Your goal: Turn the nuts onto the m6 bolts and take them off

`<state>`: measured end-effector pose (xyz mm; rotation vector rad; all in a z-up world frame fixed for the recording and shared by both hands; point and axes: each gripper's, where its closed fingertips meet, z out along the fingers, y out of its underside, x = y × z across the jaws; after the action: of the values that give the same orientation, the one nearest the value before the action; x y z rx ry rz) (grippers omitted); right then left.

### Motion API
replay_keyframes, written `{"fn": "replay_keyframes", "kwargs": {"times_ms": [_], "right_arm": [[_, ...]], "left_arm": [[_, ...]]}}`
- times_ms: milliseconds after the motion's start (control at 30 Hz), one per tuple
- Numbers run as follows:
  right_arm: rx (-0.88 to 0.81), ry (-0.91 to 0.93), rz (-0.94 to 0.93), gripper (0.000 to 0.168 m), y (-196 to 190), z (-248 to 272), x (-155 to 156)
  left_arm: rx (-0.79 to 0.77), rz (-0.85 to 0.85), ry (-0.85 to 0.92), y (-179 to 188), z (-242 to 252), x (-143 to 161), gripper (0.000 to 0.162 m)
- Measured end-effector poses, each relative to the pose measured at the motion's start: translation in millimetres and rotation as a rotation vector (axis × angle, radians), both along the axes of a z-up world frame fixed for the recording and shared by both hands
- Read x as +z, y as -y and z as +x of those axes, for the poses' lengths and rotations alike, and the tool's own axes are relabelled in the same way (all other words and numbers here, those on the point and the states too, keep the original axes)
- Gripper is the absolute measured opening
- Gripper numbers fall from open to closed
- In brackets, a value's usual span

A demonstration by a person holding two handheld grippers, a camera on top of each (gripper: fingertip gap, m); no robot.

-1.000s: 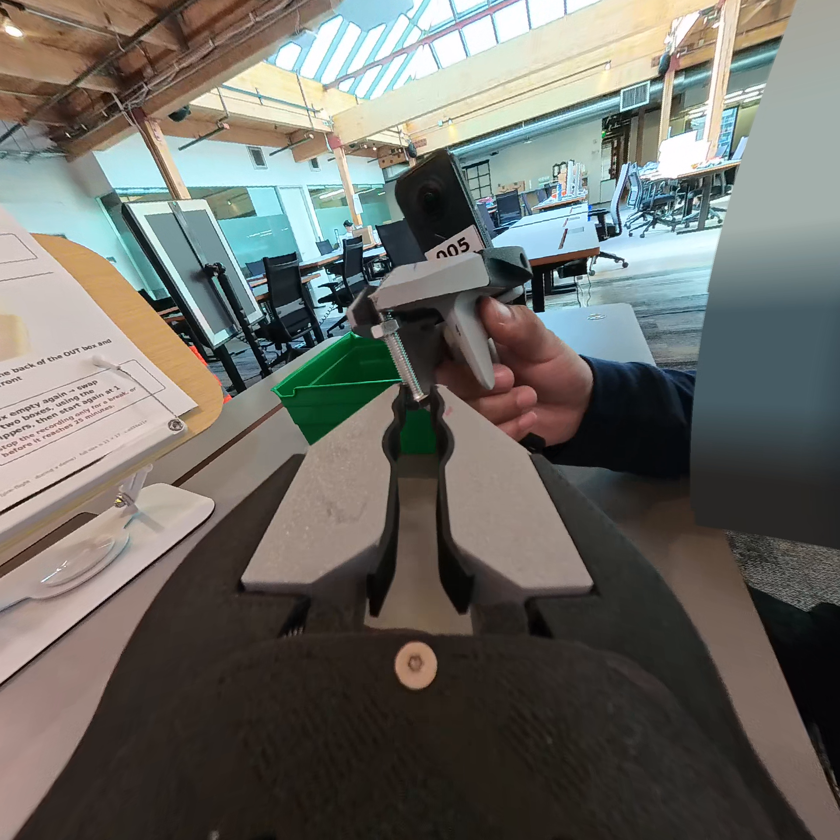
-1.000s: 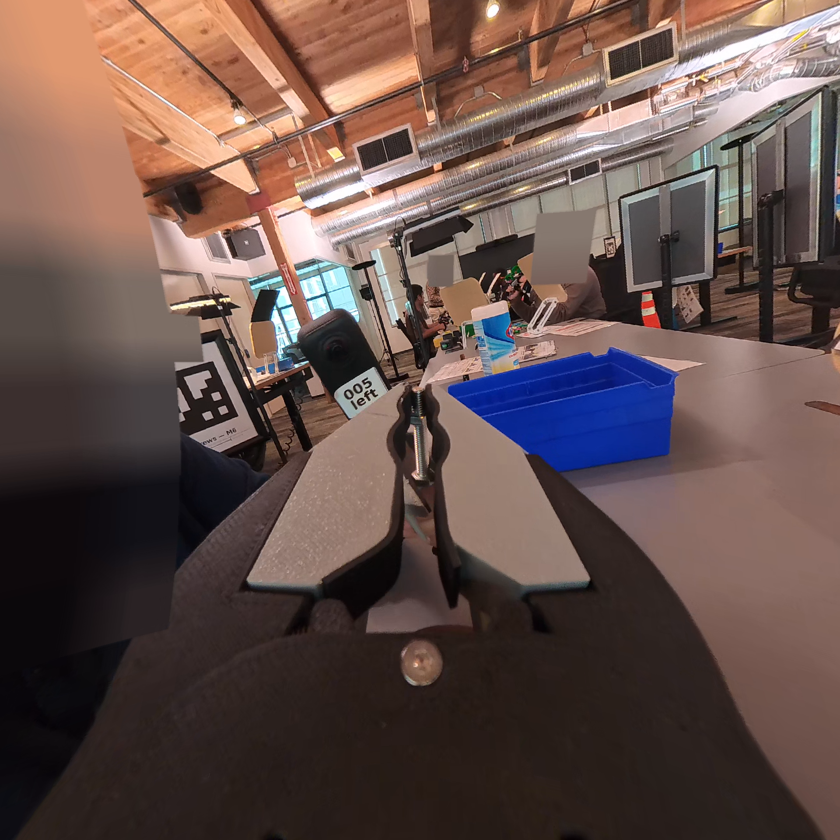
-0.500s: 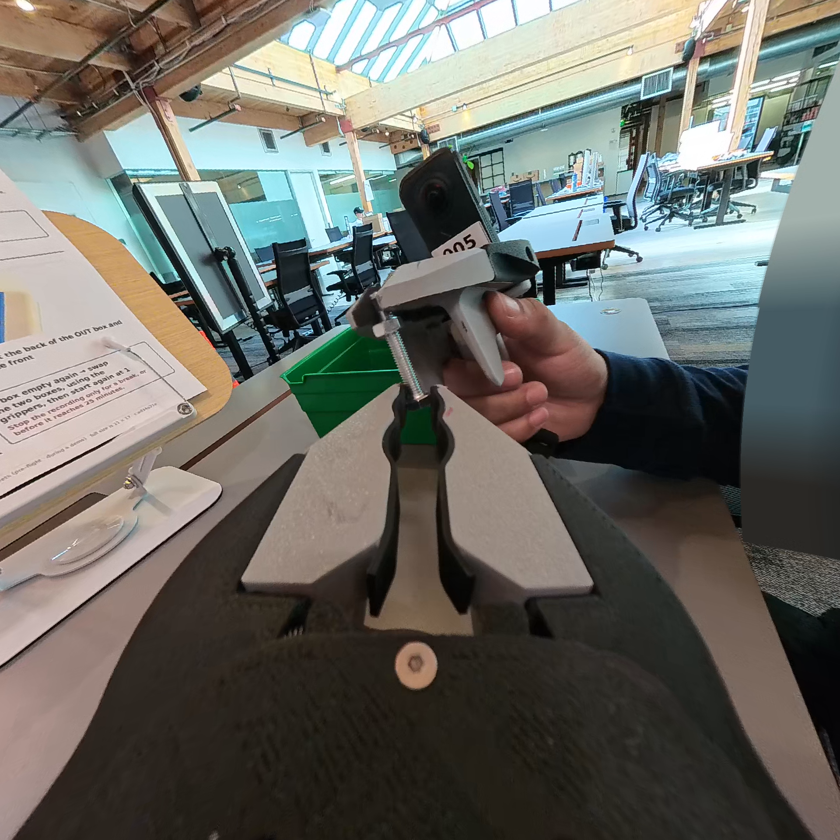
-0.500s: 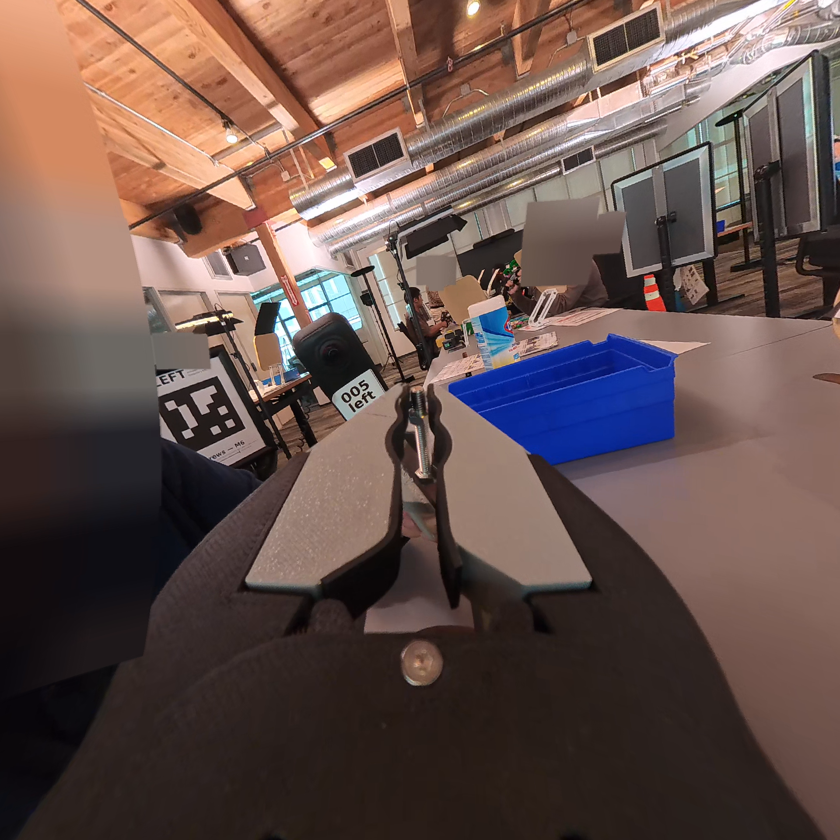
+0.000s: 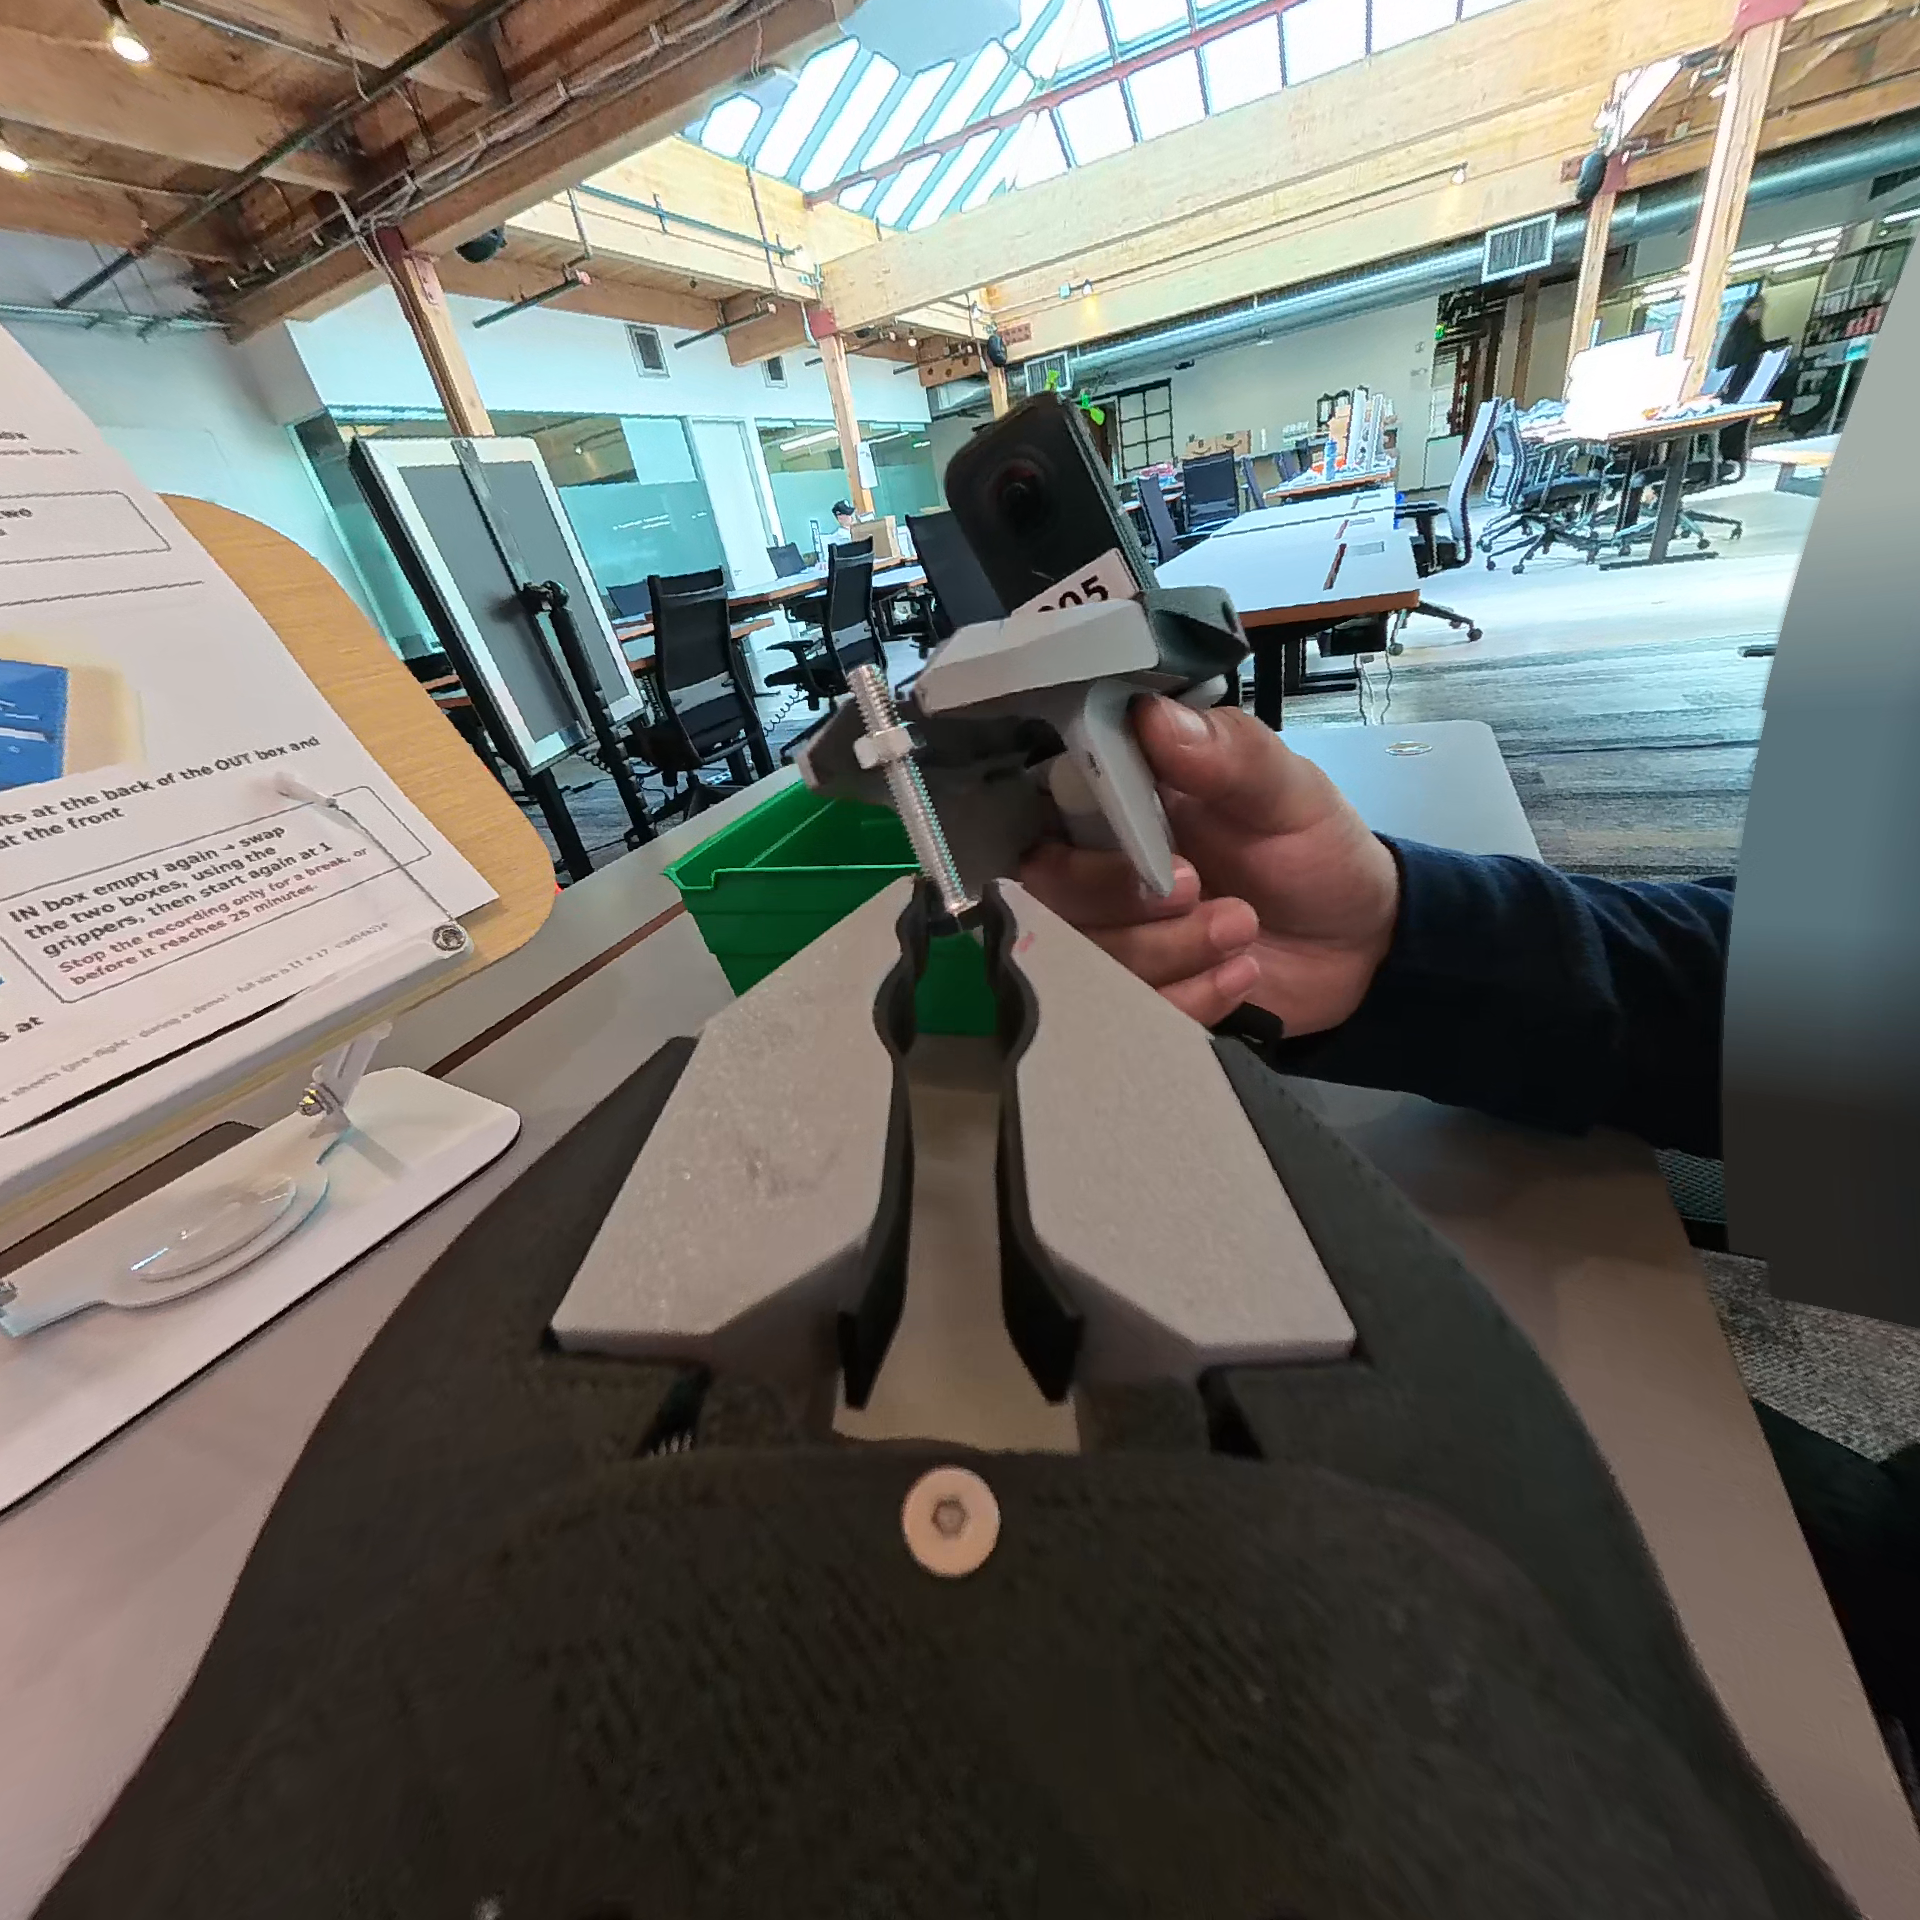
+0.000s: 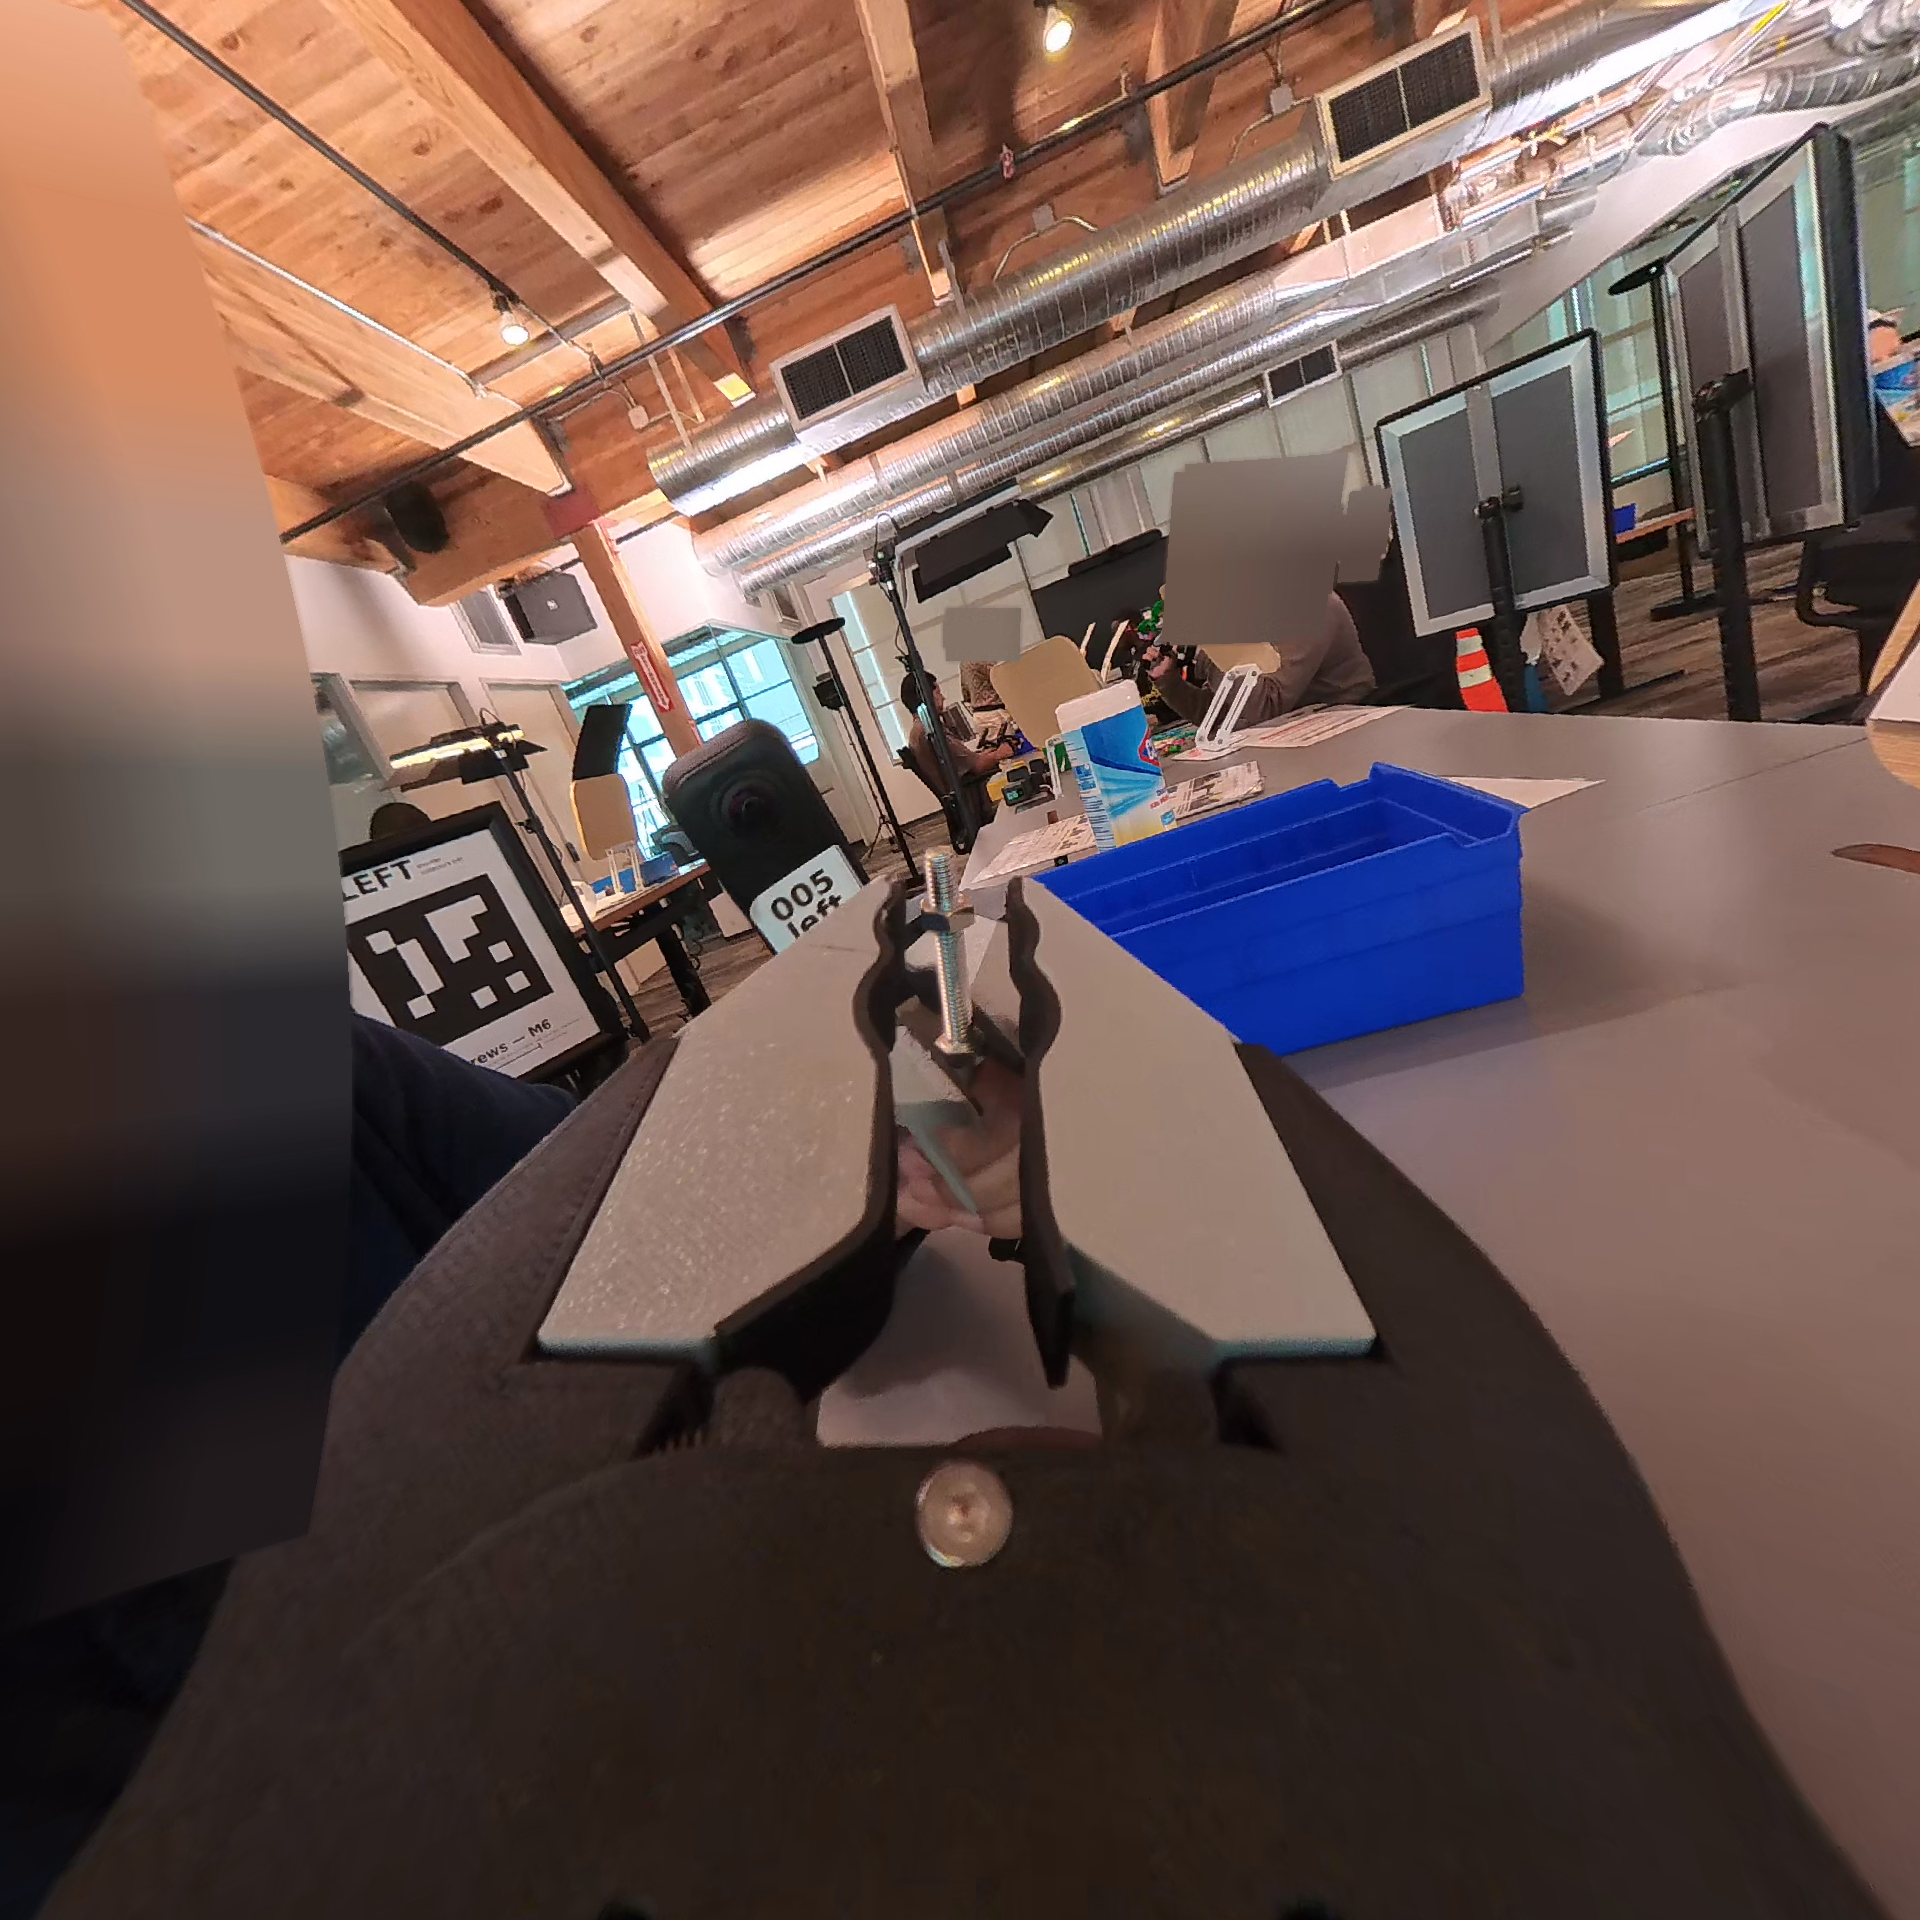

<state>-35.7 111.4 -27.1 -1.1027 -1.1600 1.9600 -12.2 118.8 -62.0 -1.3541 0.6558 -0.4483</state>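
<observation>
My left gripper (image 5: 951, 920) is shut on the head of a silver M6 bolt (image 5: 914, 810), which points up and to the left. A hex nut (image 5: 883, 744) sits on the thread, with a short length of thread showing past it. In the right wrist view my right gripper (image 6: 954, 909) stands with its jaws parted on either side of the bolt (image 6: 951, 977) and nut (image 6: 942, 924). The fingers are not pressing on them. A hand (image 5: 1247, 883) holds the right gripper, and the left gripper's grey fingers (image 6: 935, 1117) show below the bolt head.
A green bin (image 5: 790, 883) stands on the grey table behind the bolt. A blue bin (image 6: 1351, 935) stands to the right on the table (image 6: 1558, 1143). An instruction sheet on a stand (image 5: 156, 779) is at the left. A wipes canister (image 6: 1107, 774) and a marker board (image 6: 457, 956) are farther off. Less than 4 cm separates the two grippers' tips.
My right gripper, shut on the nut before, has opened its jaws. More of the bolt's thread now shows past the nut. The left gripper still holds the bolt head.
</observation>
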Motion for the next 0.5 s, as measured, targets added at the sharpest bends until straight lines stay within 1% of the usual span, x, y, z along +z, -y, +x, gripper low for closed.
{"fn": "replay_keyframes", "kwargs": {"times_ms": [333, 500], "right_arm": [[0.009, 0.008, 0.0, 0.016, 0.8, -1.3, -2.3], [0.012, 0.019, 0.01, 0.011, 2.5, -2.8, -4.3]], "left_arm": [[-0.012, -0.025, 0.048, -1.0, -3.7, 2.3, 0.008], [-0.016, -0.033, 0.056, -1.6, -4.1, 2.0, 0.008]]}}
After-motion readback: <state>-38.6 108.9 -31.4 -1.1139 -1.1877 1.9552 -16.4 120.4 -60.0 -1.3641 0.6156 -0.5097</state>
